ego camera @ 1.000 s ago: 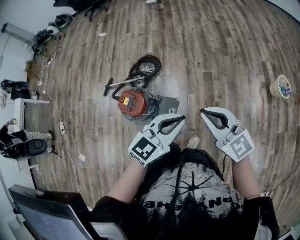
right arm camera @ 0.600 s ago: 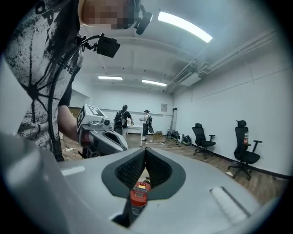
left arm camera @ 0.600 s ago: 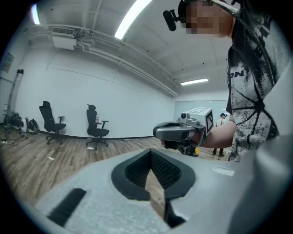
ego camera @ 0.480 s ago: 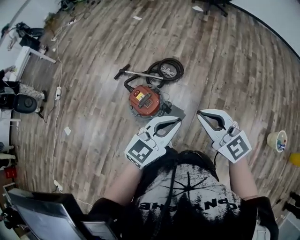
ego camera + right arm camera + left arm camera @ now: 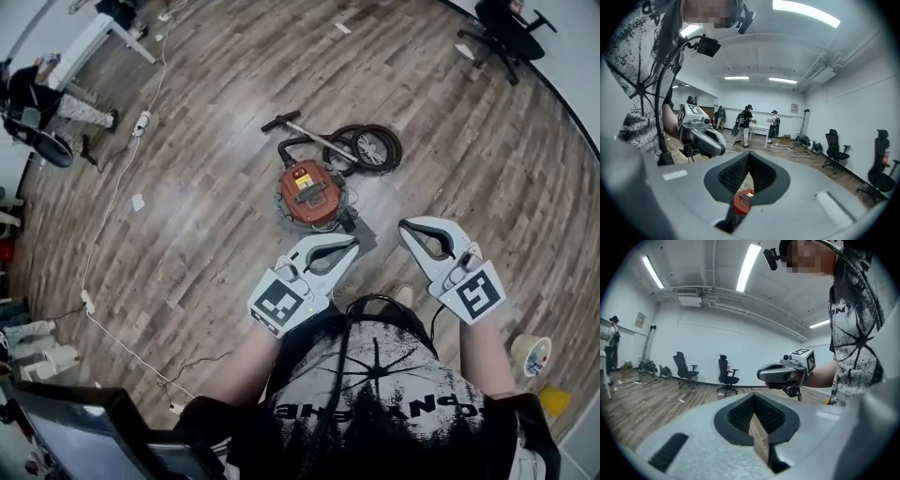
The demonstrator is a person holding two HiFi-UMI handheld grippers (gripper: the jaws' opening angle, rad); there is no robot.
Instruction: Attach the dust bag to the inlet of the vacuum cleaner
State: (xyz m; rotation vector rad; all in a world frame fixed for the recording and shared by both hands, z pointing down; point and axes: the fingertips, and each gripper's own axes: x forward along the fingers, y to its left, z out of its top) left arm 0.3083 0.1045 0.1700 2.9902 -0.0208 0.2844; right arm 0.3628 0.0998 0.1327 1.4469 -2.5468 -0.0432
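On the wooden floor (image 5: 197,178), the vacuum cleaner (image 5: 309,192) is seen beside its coiled hose (image 5: 370,148); the left gripper (image 5: 351,242) and right gripper (image 5: 406,225) are held clenched, nothing grasped.

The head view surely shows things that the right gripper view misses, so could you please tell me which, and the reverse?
Only the head view shows the coiled hose and a cup on the floor. Only the right gripper view shows the ceiling lights. Both show the red vacuum cleaner on the wooden floor and the left gripper, its jaws shut.
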